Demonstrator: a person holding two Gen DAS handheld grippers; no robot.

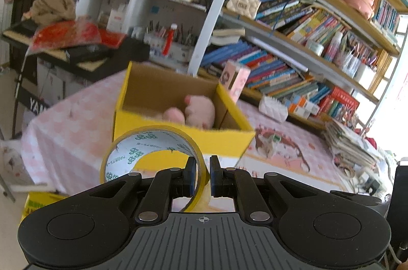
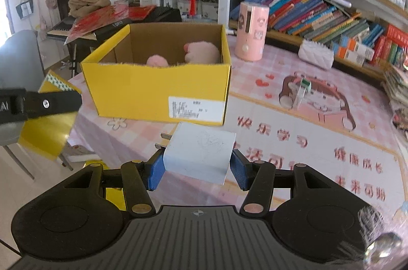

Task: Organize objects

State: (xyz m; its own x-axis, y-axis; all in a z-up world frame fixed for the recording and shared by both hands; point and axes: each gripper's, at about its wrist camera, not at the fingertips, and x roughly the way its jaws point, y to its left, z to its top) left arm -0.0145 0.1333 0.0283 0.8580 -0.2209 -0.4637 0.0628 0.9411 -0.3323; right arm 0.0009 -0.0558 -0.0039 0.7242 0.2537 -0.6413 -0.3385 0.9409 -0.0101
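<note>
Two loads up: left hand-held gripper (image 1: 203, 174) clamped on tape roll (image 1: 153, 155), right hand-held gripper (image 2: 197, 169) clamped on white charger (image 2: 201, 151), yellow box (image 2: 158, 89) ahead on tabletop (image 2: 293, 142), left nearer.

You work over a table (image 2: 293, 142) spread with a pink checked, cartoon-printed cloth. On it, far left, sits an open yellow cardboard box (image 2: 155, 89); right of it stand a pink cylinder (image 2: 251, 31), a white quilted pouch (image 2: 316, 53) and a small green-capped item (image 2: 302, 91).
</note>
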